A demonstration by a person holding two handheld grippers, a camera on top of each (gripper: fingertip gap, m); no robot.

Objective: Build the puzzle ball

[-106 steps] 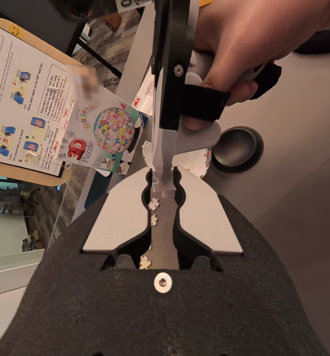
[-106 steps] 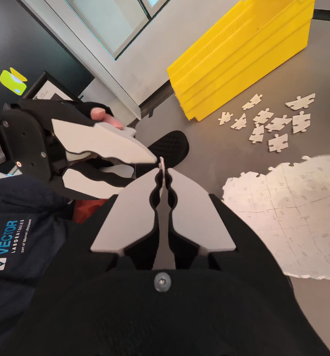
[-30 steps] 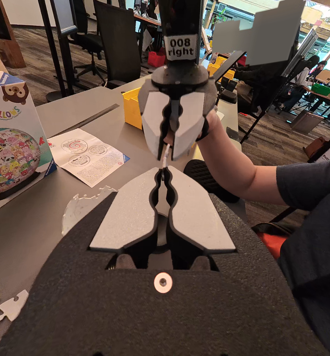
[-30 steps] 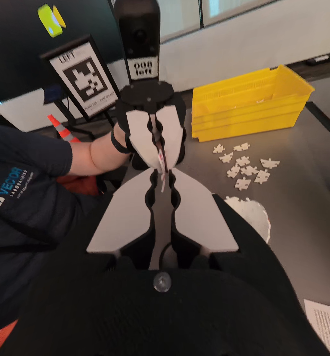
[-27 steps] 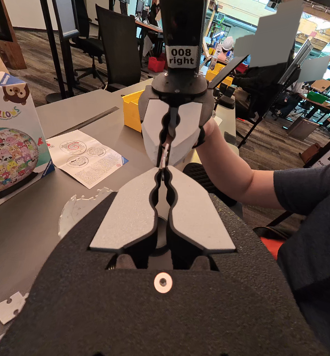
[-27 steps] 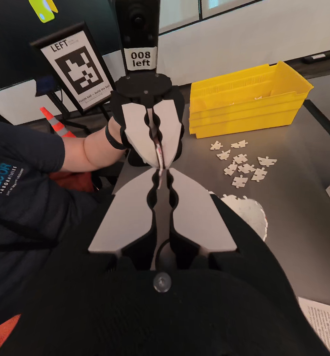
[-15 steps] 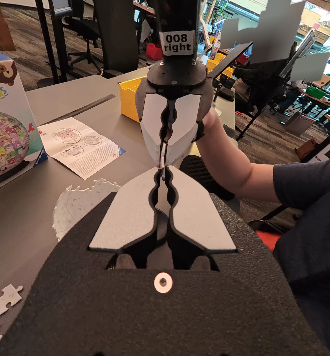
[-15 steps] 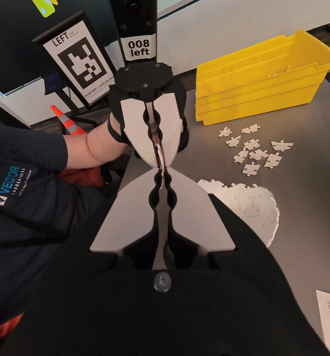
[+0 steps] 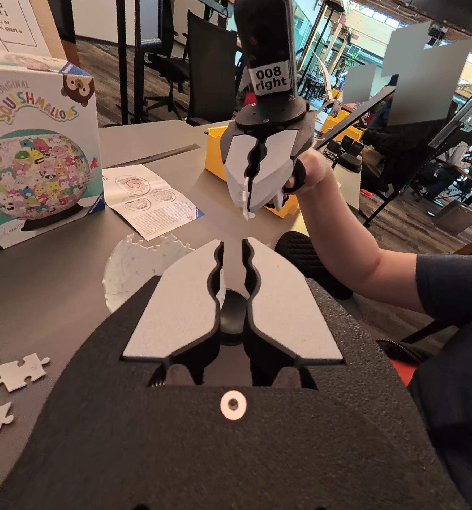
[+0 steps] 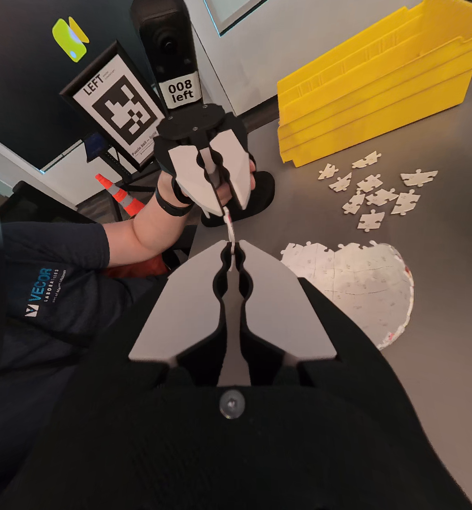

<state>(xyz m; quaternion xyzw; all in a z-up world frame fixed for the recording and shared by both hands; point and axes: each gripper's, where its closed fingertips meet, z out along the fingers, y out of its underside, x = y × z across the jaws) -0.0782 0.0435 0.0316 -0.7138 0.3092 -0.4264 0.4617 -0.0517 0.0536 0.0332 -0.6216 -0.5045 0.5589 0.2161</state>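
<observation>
Grey table (image 10: 450, 317), yellow bin (image 10: 381, 82), loose pieces (image 10: 378, 193)

White puzzle piece (image 10: 230, 231) pinched edge-on; half-built ball shell (image 10: 361, 287), loose pieces (image 10: 378, 193) on table.

— Open grey table (image 10: 436, 400) to the right of the half-built puzzle shell (image 10: 353, 281); bare too between shell and puzzle box (image 9: 39, 154)

— Blocked behind?

— Walled off by the yellow bin (image 10: 381, 91), with loose puzzle pieces (image 10: 378, 193) scattered just in front

— And in the middle?

— Crowded: right gripper (image 10: 232, 244) pinching a piece (image 10: 230, 229), left gripper (image 9: 232, 242) parted, facing it close; black stand (image 9: 232, 314) low between the left fingers; leaflet (image 9: 149, 198) flat beside the box
</observation>
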